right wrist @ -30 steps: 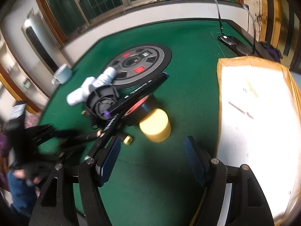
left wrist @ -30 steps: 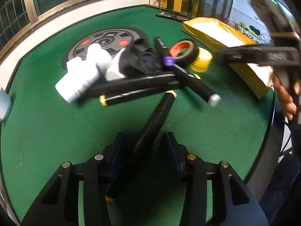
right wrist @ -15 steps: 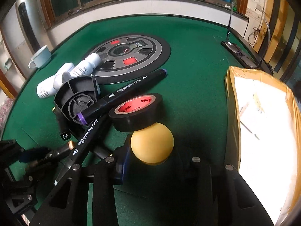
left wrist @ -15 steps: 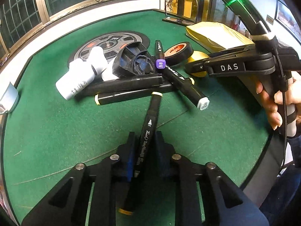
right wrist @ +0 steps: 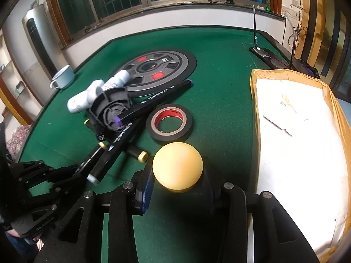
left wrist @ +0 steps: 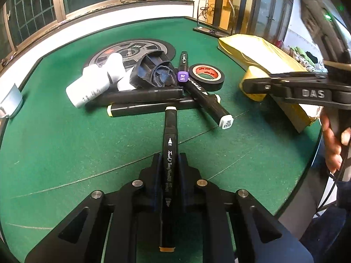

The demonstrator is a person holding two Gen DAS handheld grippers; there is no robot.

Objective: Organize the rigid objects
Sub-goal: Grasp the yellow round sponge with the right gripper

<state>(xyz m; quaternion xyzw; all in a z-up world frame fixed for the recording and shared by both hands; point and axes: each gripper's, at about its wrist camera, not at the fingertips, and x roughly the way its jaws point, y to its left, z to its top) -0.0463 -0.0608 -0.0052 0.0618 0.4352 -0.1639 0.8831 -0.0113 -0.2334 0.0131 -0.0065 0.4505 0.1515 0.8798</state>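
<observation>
My left gripper [left wrist: 170, 160] is shut on a black marker [left wrist: 170, 131], which points away along the fingers with its pale cap toward the pile. The right gripper [right wrist: 177, 182] is shut on a yellow cylinder [right wrist: 177, 166], with a pad against each side. In the left wrist view that yellow cylinder [left wrist: 252, 83] sits in the right gripper [left wrist: 246, 85] near the box. On the green table [left wrist: 65, 142] lie several black markers [left wrist: 149, 109], a black tape roll [right wrist: 169, 125] with a red core, white bottles [left wrist: 92, 85] and a black plastic spool [left wrist: 153, 72].
An open box with yellow-brown walls [right wrist: 254, 100] stands at the right, beside the yellow cylinder. A round grey disc [right wrist: 158, 70] lies behind the pile and a pale mug [right wrist: 63, 79] at the far left edge. A hand [left wrist: 333, 140] holds the right gripper's handle.
The left jaws closed on the black marker. The right jaws closed around the yellow cylinder, which now sits apart from the tape roll, nearer the box.
</observation>
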